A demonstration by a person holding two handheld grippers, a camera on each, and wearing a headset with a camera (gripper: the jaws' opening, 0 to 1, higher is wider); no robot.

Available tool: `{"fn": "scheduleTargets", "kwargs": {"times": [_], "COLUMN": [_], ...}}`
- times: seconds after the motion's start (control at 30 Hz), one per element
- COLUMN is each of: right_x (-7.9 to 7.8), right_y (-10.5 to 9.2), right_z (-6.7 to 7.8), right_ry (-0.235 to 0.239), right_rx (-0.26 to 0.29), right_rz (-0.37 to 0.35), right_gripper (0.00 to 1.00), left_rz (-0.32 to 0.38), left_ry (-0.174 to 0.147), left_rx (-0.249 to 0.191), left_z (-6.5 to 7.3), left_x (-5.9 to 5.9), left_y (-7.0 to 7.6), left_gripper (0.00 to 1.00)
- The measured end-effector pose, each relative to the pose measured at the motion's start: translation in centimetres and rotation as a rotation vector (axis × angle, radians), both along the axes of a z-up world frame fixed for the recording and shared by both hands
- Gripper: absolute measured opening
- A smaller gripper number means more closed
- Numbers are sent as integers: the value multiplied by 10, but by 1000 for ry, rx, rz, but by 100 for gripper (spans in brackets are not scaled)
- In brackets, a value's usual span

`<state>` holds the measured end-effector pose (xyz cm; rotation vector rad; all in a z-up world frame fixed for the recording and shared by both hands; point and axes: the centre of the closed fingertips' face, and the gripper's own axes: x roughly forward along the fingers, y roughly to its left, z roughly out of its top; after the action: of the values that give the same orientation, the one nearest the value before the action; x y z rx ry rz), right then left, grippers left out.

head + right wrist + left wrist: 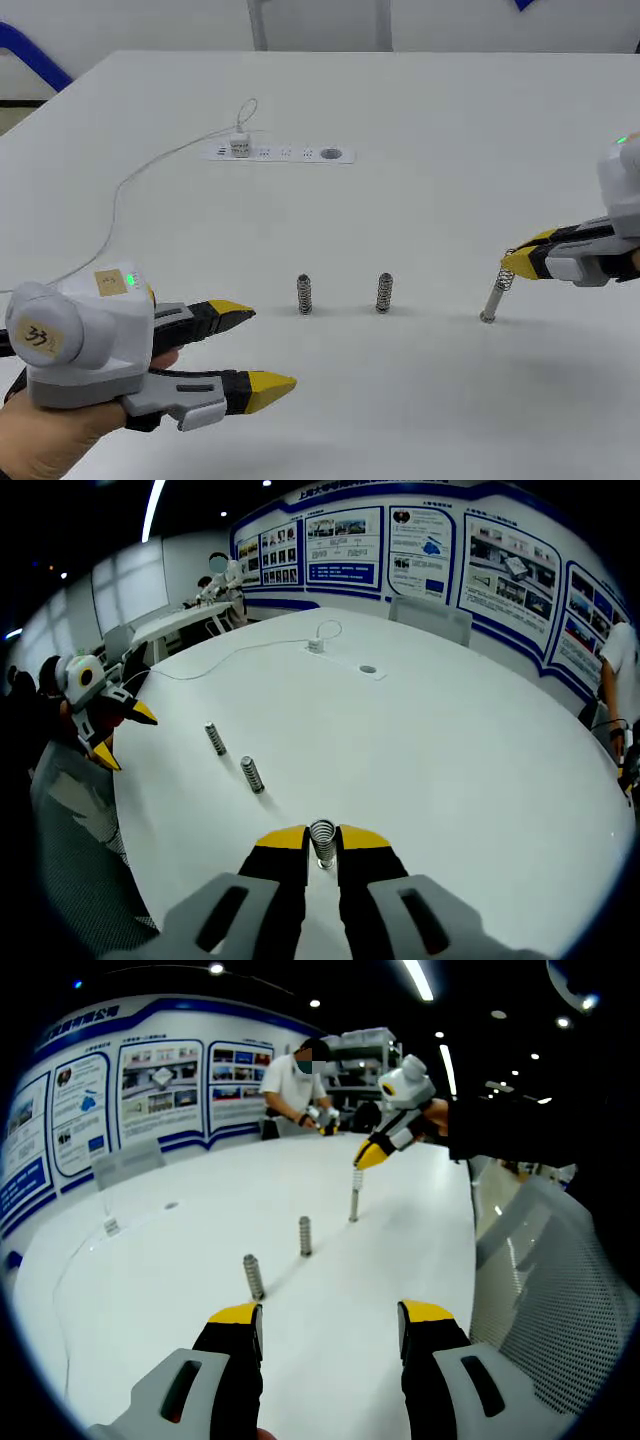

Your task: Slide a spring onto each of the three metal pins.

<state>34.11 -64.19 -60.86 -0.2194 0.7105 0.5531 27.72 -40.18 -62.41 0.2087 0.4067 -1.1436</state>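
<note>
Two upright metal pins, each with a spring on it, stand mid-table: the left one [304, 294] [253, 1275] [214, 738] and the middle one [384, 292] [305, 1235] [251, 774]. The third pin [492, 301] [353, 1203] leans, with its base on the table. My right gripper [512, 266] [368, 1155] [322, 842] is shut on a spring [505, 279] [322, 835] at this pin's top end. My left gripper [265, 348] [332, 1312] [118, 735] is held open and holds nothing, low over the table, near and to the left of the pins.
A white power strip [285, 153] [345, 660] with a plugged adapter and a cable [150, 165] lies at the far middle of the white table [420, 200]. A person [290, 1085] works at another bench behind. A mesh chair [560, 1290] stands beside the table.
</note>
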Motion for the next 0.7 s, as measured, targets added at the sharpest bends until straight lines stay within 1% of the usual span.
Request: {"fn": "scheduleTargets", "kwargs": {"times": [0.33,0.7], "right_x": [1,3], "right_y": [0,0], "right_z": [-7,-22], "right_ry": [10,25], "right_rx": [5,12], "right_rz": [-4,-18], "right_gripper": [12,12], "left_rz": [3,8], "left_ry": [6,14], "left_rx": [2,5], "left_z": [-1,-3], "left_x": [0,1], "left_y": [0,1], "left_gripper": [56,56]}}
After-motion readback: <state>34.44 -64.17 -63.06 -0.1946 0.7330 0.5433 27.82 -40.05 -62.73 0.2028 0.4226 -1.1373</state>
